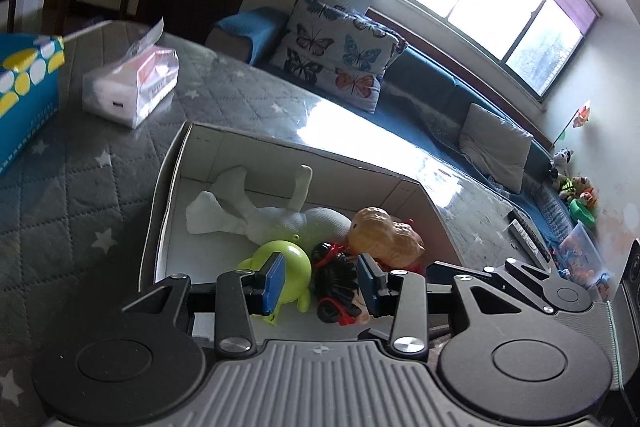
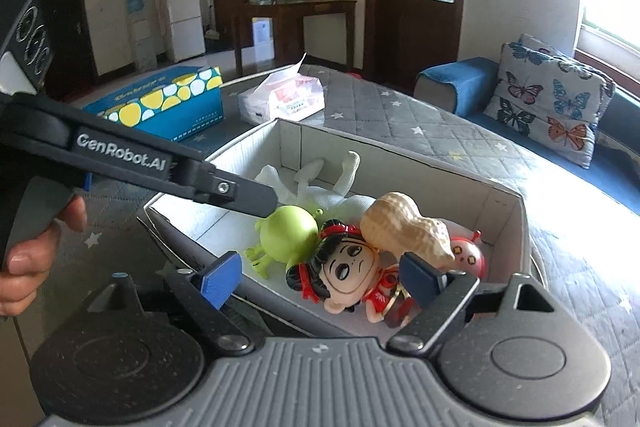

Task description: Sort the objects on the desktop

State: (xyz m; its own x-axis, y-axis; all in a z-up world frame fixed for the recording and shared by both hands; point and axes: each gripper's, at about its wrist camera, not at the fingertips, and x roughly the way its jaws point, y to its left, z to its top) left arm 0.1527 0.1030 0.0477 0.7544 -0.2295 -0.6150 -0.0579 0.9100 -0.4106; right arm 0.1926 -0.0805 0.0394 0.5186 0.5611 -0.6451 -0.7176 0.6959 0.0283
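From the left wrist, the left gripper (image 1: 320,281) is hanging wide open over the box (image 1: 168,179), holding nothing, with the doll (image 1: 338,281) lying under the gap between the green toy (image 1: 286,261) and the peanut (image 1: 384,233), and the white toy (image 1: 256,211) lying behind them. From the right wrist, the right gripper (image 2: 320,277) is also spread open and empty above the doll, while a hand (image 2: 28,255) is holding the left gripper.

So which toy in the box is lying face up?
The black-haired doll in red: her face looks upward, near the right tongs; the others show no upturned face.
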